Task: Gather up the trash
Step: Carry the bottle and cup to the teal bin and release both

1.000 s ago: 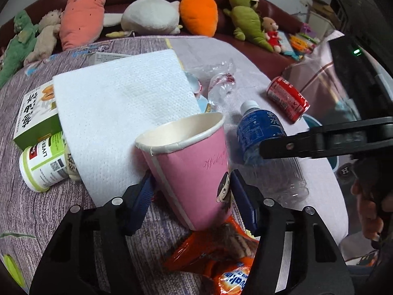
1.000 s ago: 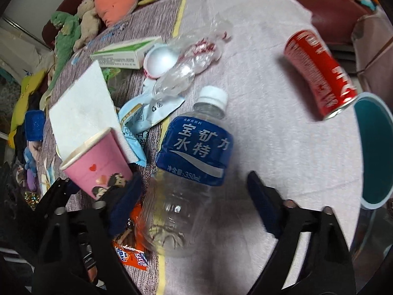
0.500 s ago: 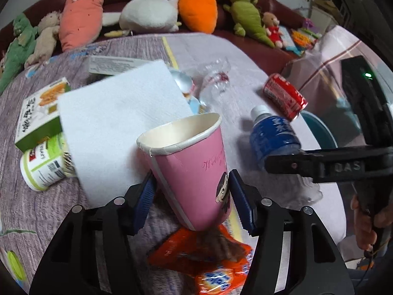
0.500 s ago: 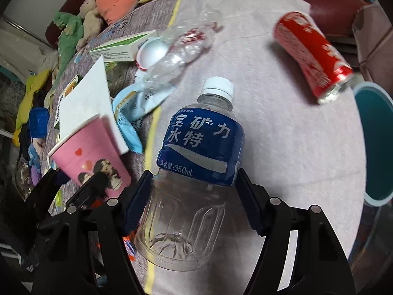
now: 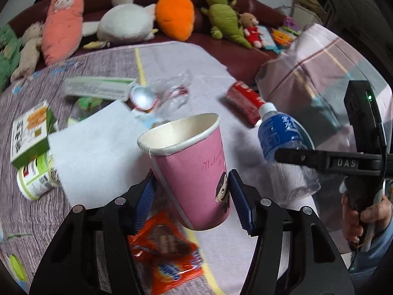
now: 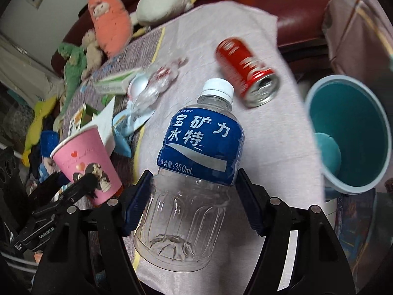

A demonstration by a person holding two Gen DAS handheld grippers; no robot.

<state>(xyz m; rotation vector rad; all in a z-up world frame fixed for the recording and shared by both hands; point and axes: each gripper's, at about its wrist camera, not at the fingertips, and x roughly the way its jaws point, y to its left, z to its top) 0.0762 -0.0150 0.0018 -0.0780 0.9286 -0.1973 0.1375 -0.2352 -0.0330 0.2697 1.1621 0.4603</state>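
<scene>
Pink paper cup (image 5: 194,172), printed with a cartoon figure, sits clamped between the blue pads of the left gripper (image 5: 192,196), lifted clear of the bench (image 5: 172,59) and tilted with its open mouth facing away. The right gripper (image 6: 194,196) has its jaws closed on the clear lower half of an empty water bottle (image 6: 196,167) with a blue label and white cap, also raised off the cloth.

Only the right wrist view shows the teal bin (image 6: 351,132) standing past the bench edge (something pale blue lies at its bottom). Only the left wrist view shows the orange snack wrapper (image 5: 167,253) lying under the cup, the white napkin (image 5: 95,152), the green-and-white tub (image 5: 34,179) on its side, and the person's right hand (image 5: 363,211) wrapped round the gripper handle.

Both grippers point steeply downward, side by side, the bottle to the right of the cup.

Both views show a red can (image 6: 248,71) lying on its side, crumpled clear plastic (image 5: 172,93) and a flat green-and-white box (image 5: 98,87) on the lilac cloth. Plush toys (image 5: 174,17) line a dark red sofa (image 5: 245,56) behind the bench.
</scene>
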